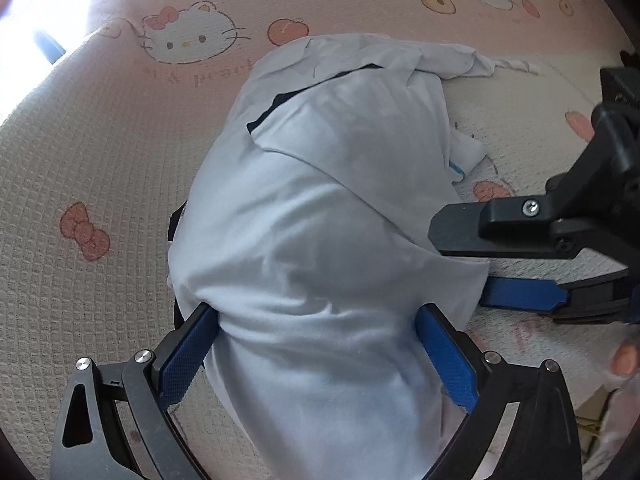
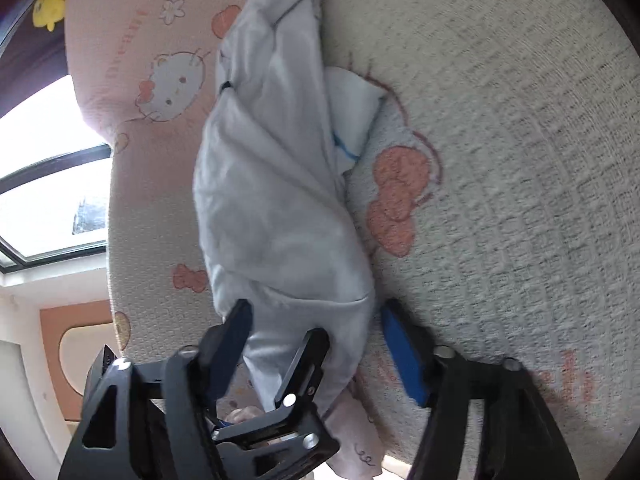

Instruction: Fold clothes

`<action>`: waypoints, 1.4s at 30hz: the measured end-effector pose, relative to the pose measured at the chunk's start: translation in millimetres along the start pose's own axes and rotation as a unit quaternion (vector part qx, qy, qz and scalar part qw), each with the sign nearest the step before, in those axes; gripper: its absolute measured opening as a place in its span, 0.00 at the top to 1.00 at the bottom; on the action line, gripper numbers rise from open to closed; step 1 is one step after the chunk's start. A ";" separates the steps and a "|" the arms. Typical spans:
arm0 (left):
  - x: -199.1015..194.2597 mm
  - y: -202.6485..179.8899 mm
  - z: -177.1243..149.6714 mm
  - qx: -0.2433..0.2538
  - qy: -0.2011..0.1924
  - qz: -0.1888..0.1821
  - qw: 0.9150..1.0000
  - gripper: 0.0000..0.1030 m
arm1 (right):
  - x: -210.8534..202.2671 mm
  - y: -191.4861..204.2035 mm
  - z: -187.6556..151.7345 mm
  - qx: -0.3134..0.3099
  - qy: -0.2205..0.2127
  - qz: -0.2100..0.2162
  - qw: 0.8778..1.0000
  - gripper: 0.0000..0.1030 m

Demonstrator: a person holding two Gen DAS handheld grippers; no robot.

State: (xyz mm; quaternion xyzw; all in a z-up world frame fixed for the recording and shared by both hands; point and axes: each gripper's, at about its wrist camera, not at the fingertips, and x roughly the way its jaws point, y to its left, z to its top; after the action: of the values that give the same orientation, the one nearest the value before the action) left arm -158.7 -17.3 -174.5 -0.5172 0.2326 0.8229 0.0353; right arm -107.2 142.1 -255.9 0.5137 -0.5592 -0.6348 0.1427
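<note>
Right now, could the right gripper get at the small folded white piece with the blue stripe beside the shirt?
Probably yes: the right gripper is open, and the striped piece lies exposed on the blanket ahead; only the shirt edge overlaps it.

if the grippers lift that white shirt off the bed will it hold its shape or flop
Likely flop: the white shirt already lies in soft creases and drapes between the left gripper fingers. Probably light, since it bunches loosely on the bedspread. The loose end near the right gripper may trail.
</note>
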 end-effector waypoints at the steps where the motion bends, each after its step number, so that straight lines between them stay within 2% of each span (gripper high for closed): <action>1: -0.9 -1.9 -0.2 0.007 -0.004 0.006 1.000 0.03 | 0.5 1.3 0.4 0.000 0.002 0.001 1.000 0.43; 5: -6.2 3.8 2.8 0.015 0.003 0.000 1.000 0.03 | 3.6 15.5 4.4 -0.013 0.019 0.011 1.000 0.42; 8: -12.1 12.5 6.2 0.005 0.003 -0.012 1.000 0.03 | 9.1 33.2 7.4 -0.017 0.035 0.009 0.999 0.38; 13: -20.9 23.9 6.1 0.010 -0.032 -0.022 0.999 0.03 | 24.6 55.0 12.0 -0.018 0.051 0.006 0.999 0.36; 16: -32.1 19.8 9.4 0.010 -0.040 -0.029 0.999 0.03 | 30.1 66.8 18.5 -0.014 0.055 0.002 0.998 0.36; 19: -46.2 25.3 2.7 0.006 -0.030 -0.038 0.999 0.03 | 32.7 80.7 22.6 -0.031 0.055 -0.019 0.998 0.51; 21: -61.6 16.2 -8.9 0.000 -0.027 -0.049 0.998 0.03 | 31.7 85.9 24.0 -0.034 0.052 -0.022 0.998 0.66; 24: -62.9 6.6 -10.7 0.000 -0.024 -0.056 0.998 0.03 | 27.6 93.5 26.2 -0.029 0.044 -0.011 0.999 0.77; 30: -63.8 -5.9 -8.2 -0.005 -0.027 -0.074 0.997 0.03 | 13.9 131.1 31.9 -0.053 0.037 0.022 0.998 0.82; 35: -56.8 -15.4 -3.7 0.006 -0.024 -0.072 0.997 0.03 | 8.5 171.7 41.4 -0.087 0.036 0.014 0.995 0.82; 38: -56.3 -18.1 -4.9 0.002 -0.036 -0.062 0.997 0.03 | 6.8 150.2 32.4 -0.086 0.036 0.017 0.995 0.82; 42: -47.5 -17.4 -8.8 -0.014 -0.028 -0.052 0.998 0.04 | 4.5 120.9 20.3 -0.086 0.035 0.021 0.995 0.82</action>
State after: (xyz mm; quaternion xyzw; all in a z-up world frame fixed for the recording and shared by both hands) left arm -124.2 3.2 -142.5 -0.5061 0.1925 0.8372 0.0768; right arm -173.2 109.8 -157.6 0.5094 -0.5082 -0.6590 0.2189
